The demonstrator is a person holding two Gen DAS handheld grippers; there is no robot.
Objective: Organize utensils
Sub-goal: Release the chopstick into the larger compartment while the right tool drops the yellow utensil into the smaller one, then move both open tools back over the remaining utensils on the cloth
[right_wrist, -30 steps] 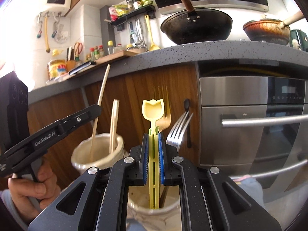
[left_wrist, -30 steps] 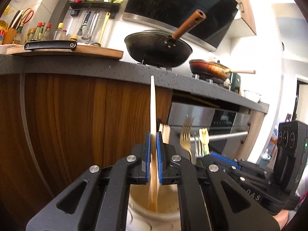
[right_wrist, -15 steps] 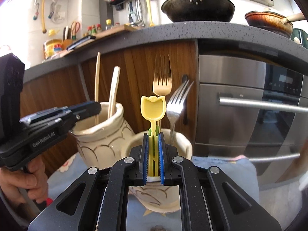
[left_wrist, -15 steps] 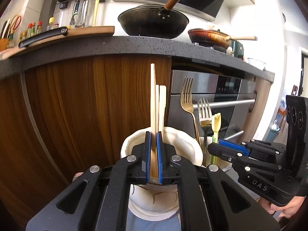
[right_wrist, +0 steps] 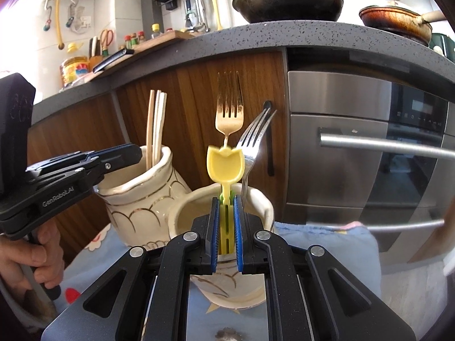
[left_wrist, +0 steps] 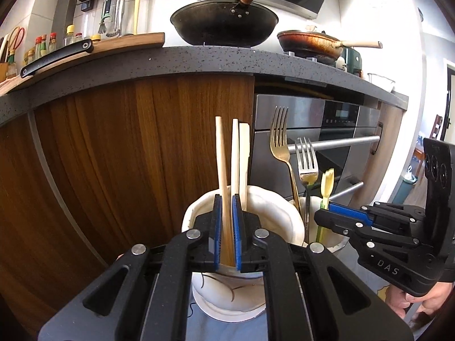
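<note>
A: In the left-hand cream jar [left_wrist: 273, 218]: item one, a wooden chopstick [left_wrist: 221, 170], upright, clamped between the blue pads of the left gripper [left_wrist: 227, 207]. Two paler sticks [left_wrist: 239, 153] stand just beside it in the same jar.

B: And in the right-hand cream cup [right_wrist: 256, 201]?

A: Item two, a yellow tulip-topped utensil [right_wrist: 225, 164], upright, pinched by the right gripper [right_wrist: 226, 207]. A gold fork [right_wrist: 229, 113] and a silver fork [right_wrist: 254, 139] stand in that cup too. Both vessels sit on a blue cloth [right_wrist: 327, 241].
</note>
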